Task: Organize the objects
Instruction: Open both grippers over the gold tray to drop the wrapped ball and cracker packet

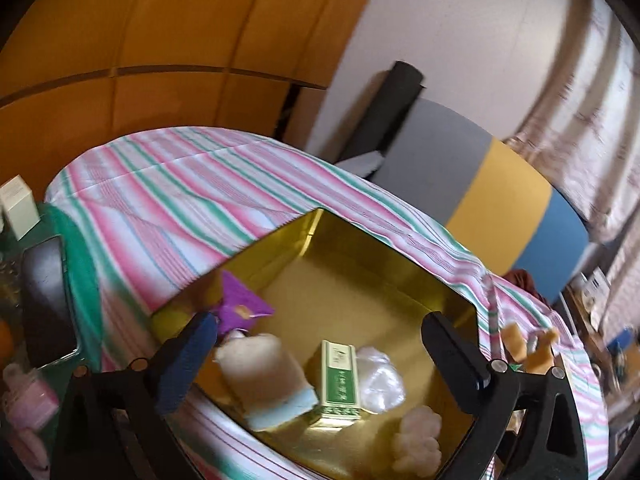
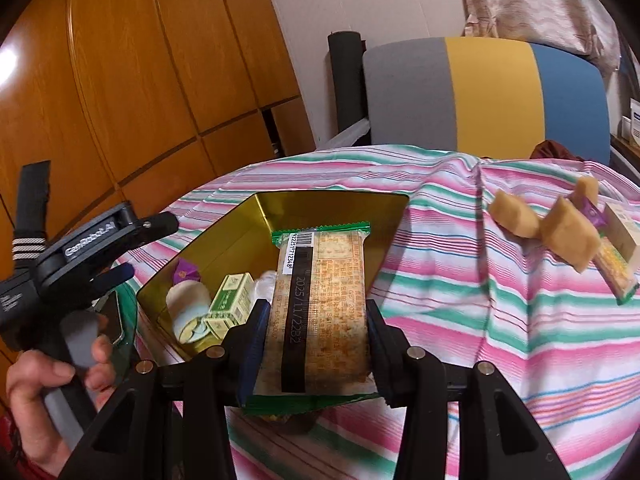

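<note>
Mid-sort: right gripper (image 2: 316,344) clamped on a snack packet (image 2: 320,312), poised over the gold tin (image 2: 256,216). Left gripper (image 1: 320,360) spread wide and empty above the same tin. Next: lower the packet beside the green box (image 2: 230,306), then release.

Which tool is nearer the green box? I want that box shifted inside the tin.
Left. The left tool hangs open right over the green box in the tin. The right tool is shut on a snack pack, beside the box.
</note>
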`<action>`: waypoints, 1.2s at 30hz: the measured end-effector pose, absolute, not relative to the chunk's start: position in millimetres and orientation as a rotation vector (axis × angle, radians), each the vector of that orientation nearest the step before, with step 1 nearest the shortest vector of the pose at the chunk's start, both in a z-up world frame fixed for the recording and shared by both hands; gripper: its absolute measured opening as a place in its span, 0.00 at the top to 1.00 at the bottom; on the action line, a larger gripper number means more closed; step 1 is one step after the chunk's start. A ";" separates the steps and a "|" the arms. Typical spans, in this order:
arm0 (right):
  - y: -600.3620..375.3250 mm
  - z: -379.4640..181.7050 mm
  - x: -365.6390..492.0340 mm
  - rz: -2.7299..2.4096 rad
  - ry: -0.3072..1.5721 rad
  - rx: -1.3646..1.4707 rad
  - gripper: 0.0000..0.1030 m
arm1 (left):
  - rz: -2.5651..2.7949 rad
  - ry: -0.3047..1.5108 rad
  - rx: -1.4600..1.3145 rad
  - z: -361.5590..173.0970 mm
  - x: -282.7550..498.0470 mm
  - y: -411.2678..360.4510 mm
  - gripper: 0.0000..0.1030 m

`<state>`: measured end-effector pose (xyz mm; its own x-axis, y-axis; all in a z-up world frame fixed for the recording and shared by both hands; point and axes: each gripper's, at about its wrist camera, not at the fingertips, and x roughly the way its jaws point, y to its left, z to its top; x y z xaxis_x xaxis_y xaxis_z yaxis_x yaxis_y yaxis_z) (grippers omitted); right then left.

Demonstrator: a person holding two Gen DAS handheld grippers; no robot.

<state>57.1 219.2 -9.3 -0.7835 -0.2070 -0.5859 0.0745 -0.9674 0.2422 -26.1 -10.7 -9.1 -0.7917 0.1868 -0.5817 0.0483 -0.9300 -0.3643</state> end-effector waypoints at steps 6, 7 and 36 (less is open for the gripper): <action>204.3 -14.0 19.8 -2.811 -0.197 1.039 0.55 | 2.868 -0.601 -1.006 -6.9 -26.5 -17.5 0.00; 203.6 -15.8 11.6 -2.811 -0.182 1.059 0.55 | 2.867 -0.603 -1.006 -6.1 -25.2 -17.5 0.00; 228.3 -17.0 -1.6 -2.875 -0.303 1.091 0.48 | 2.769 -0.538 -1.063 -12.8 -16.6 10.9 0.00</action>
<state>-1.6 228.3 -17.0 -0.7494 -0.1173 -0.6516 -0.0210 -0.9795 0.2004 -16.5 10.9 -12.8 -0.7441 0.2418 -0.6227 0.0092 -0.9284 -0.3715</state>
